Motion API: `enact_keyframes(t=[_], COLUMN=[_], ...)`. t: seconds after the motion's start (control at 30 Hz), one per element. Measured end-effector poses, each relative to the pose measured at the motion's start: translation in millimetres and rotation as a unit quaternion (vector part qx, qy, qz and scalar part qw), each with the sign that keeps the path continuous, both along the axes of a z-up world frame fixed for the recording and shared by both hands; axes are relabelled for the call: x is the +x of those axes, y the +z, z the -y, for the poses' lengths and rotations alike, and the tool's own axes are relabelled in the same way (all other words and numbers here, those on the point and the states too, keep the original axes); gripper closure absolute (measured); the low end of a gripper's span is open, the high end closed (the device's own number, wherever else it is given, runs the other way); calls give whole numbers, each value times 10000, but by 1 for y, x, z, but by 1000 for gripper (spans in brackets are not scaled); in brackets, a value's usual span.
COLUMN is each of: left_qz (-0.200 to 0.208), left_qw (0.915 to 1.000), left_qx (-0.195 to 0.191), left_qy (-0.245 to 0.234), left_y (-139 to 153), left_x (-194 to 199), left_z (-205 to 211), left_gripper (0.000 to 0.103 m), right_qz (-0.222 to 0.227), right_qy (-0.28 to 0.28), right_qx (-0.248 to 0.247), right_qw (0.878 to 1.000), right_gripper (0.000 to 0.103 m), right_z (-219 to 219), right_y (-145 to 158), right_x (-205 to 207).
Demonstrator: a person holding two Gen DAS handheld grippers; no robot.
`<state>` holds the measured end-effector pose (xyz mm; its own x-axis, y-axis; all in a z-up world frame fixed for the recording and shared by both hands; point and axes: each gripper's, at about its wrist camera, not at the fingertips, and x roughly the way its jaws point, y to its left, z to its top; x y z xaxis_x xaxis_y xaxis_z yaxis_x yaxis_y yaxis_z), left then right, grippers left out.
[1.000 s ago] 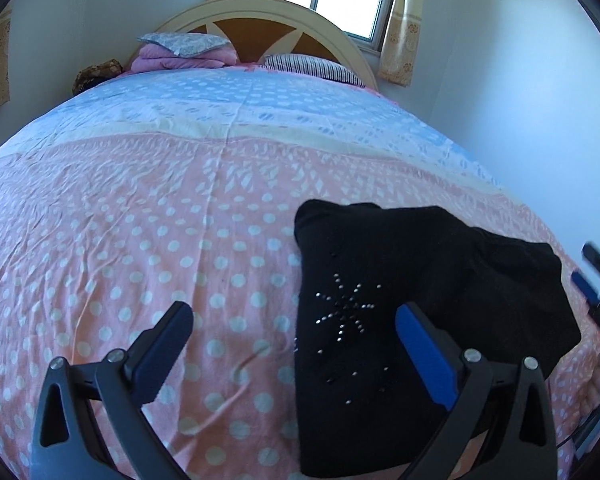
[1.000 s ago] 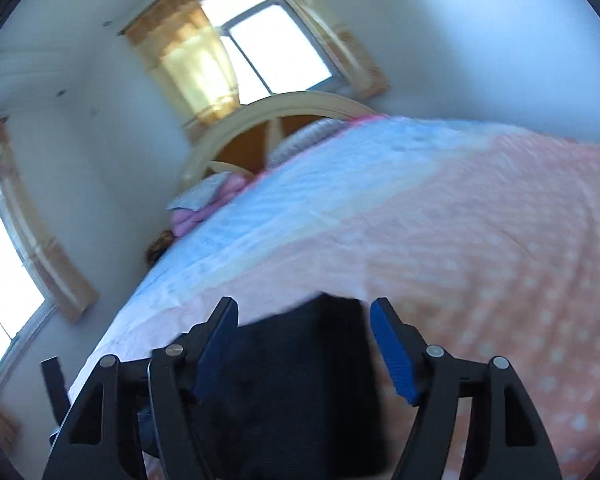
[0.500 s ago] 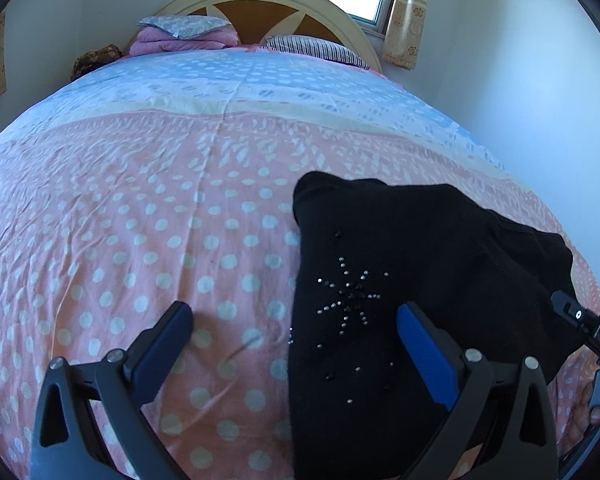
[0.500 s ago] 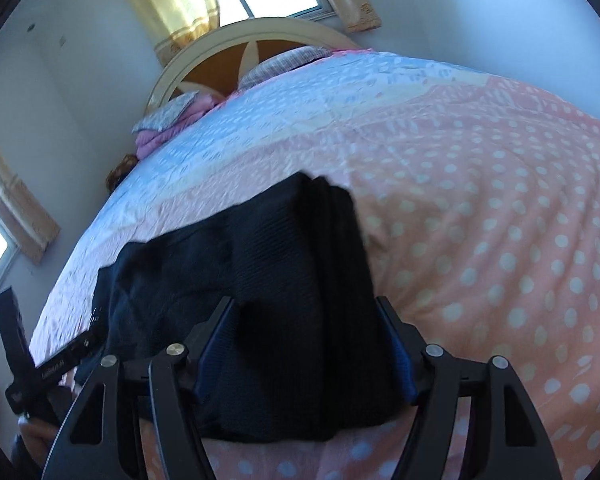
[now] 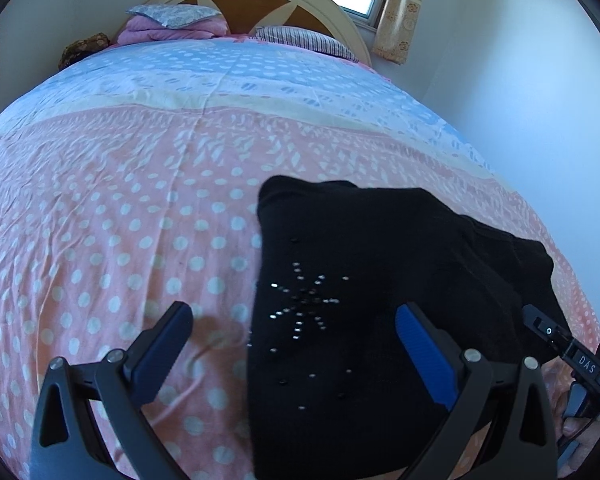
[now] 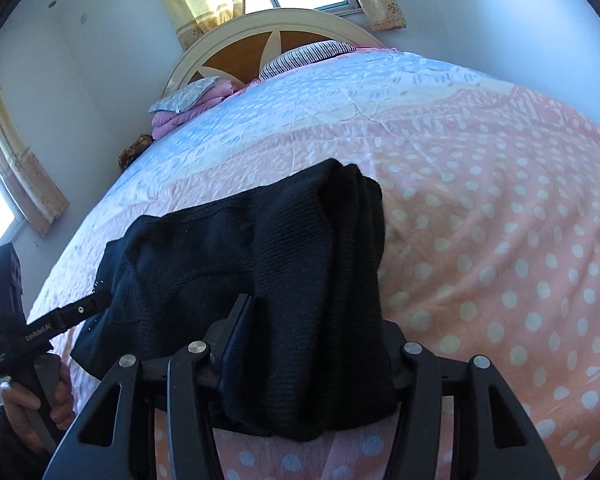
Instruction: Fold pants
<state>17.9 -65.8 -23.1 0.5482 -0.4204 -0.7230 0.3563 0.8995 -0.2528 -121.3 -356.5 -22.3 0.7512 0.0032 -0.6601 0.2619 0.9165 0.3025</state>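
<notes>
Our right tongs (image 6: 312, 360) sit low at the near edge of the bed (image 6: 500, 220), their fingers set around the thick folded end of the pants (image 6: 300, 264). The cloth bulges over and hides both pads, so we cannot tell whether they pinch it or merely straddle it. Our left tongs (image 5: 292, 344) hover wide open with nothing in them: one finger above the bare sheet, the other above the cloth, bracketing the left edge of the pants.

The pants lie on the near right part of the bed as a compact black bundle, the studded star panel (image 5: 300, 304) facing up. We judge the fold nearly finished; the right tongs at the bulky end seem placed to tuck or square it, while the left ones wait over the opposite edge to steady or smooth it.

Half a second ago the right tongs only framed the bundle from just short of it; now the cloth fills the gap between them. The left view has dipped a little nearer, and the pants have hardly shifted.
</notes>
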Motion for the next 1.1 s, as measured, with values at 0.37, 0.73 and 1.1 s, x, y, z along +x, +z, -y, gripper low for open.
enact_keyframes(t=[0.37,0.73,1.1], left_qz=[251,139,-71], left_qw=[9988,9998,9975], left_qx=[269,0,-686], left_qy=[-318,-145,-146], left_y=[4,9,11], left_x=[-12,-8,-5], left_z=[21,17,2], left_gripper=[35,79,86], right_qz=[-5,9,53], right_qy=[-24,-38,-46], right_qx=[-48,-14,-569], right_qw=[10000,10000,9984], right_gripper=[52,52,66], right_z=[-1,1,-10], right_y=[-1,-2,6], right_x=[2,1,1])
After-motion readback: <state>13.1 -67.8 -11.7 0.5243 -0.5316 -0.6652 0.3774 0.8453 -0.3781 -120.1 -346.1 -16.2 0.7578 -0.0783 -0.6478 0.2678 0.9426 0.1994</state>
